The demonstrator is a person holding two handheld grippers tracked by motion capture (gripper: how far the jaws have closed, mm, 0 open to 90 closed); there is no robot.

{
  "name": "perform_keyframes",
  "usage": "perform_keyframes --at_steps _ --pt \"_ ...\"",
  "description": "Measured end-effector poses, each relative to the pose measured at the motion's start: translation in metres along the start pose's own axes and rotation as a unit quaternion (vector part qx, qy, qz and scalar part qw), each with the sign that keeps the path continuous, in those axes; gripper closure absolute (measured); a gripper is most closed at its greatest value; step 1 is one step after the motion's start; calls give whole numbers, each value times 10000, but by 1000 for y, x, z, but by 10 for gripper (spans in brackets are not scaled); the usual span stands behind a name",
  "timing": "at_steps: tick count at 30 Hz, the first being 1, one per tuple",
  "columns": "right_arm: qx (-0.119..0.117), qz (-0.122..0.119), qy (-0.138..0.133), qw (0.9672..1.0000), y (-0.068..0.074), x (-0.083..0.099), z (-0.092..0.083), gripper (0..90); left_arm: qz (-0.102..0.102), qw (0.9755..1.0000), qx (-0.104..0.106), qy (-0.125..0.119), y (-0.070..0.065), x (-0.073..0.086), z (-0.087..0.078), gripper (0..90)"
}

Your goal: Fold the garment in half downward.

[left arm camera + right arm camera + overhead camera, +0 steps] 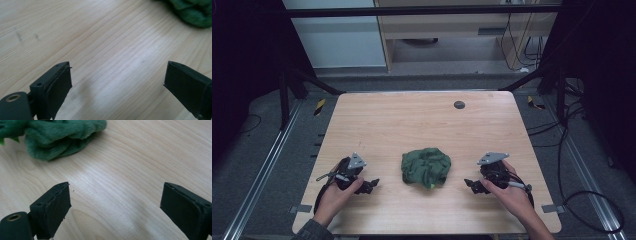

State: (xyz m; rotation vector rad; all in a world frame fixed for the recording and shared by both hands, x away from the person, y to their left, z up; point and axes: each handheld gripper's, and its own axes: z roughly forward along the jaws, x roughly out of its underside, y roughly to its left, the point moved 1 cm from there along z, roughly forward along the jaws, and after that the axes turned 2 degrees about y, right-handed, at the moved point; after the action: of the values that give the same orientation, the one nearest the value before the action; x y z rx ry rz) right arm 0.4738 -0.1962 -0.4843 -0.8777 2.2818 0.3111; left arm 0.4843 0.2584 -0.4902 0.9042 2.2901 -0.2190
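Observation:
A crumpled green cloth (426, 167) lies on the wooden table (412, 125), a little nearer the front edge than the middle. My left gripper (373, 185) rests low to the cloth's left, jaws pointing toward it, open with bare wood between them. In the left gripper view (117, 77) the cloth (192, 12) sits at the top right corner, apart from the jaws. My right gripper (468, 184) is to the cloth's right, open and holding nothing. In the right gripper view (115, 197) the cloth (57, 137) lies at the upper left, beyond the jaws.
A small dark round disc (459, 105) is set in the table near its far edge. Black frame posts and cables stand around the table on the floor. Both forearms come in over the front edge.

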Motion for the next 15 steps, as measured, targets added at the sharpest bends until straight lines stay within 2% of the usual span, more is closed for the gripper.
perform_keyframes --at_steps 5,6,15 --pt "66 240 -21 9997 -12 -1 8 95 -358 9993 -85 -44 20 4 5 68" --pt "99 295 -35 9995 -15 -2 9 96 -477 9987 -101 -120 23 5 7 68" --pt "292 640 -174 9974 -25 -7 22 95 -777 9964 -199 -263 37 3 19 69"
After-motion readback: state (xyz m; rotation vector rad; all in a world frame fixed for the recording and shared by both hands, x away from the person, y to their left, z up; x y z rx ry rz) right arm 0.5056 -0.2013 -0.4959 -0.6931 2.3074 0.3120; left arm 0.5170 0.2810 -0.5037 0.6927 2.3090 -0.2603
